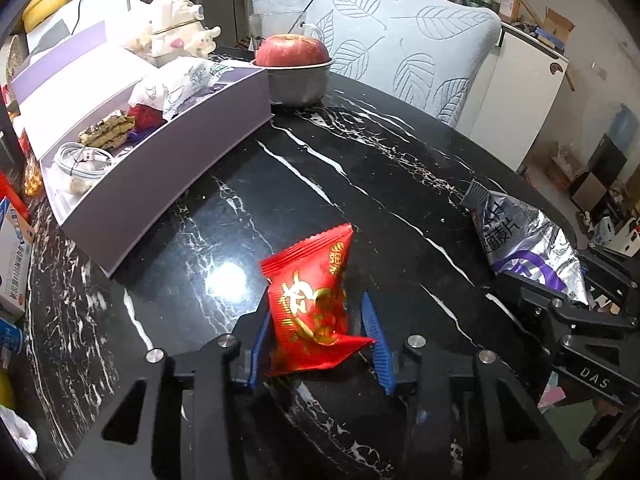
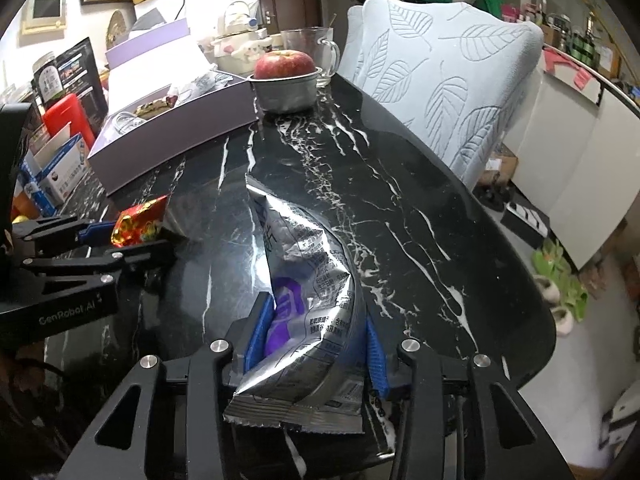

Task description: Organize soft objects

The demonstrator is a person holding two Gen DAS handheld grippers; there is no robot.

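A red snack packet (image 1: 308, 300) with gold print stands on the black marble table (image 1: 360, 168), and my left gripper (image 1: 316, 306) is shut on its lower half between the blue pads. A crumpled silver foil packet (image 2: 308, 264) with purple print is squeezed in my right gripper (image 2: 316, 310), which is shut on it near the table's front edge. The left wrist view shows the silver packet (image 1: 524, 236) at the right with the right gripper (image 1: 560, 304) behind it. In the right wrist view the left gripper (image 2: 120, 236) with the red packet (image 2: 138, 222) is at the left.
An open lilac box (image 1: 180, 168) at the left holds a tissue pack (image 1: 176, 84), a coiled cable (image 1: 82, 160) and other small items. Behind it are an apple (image 1: 292, 50) in a metal bowl (image 1: 300, 88), a glass mug (image 2: 316, 52) and a plush toy (image 1: 180, 20). A leaf-patterned chair back (image 1: 408, 40) stands beyond the table.
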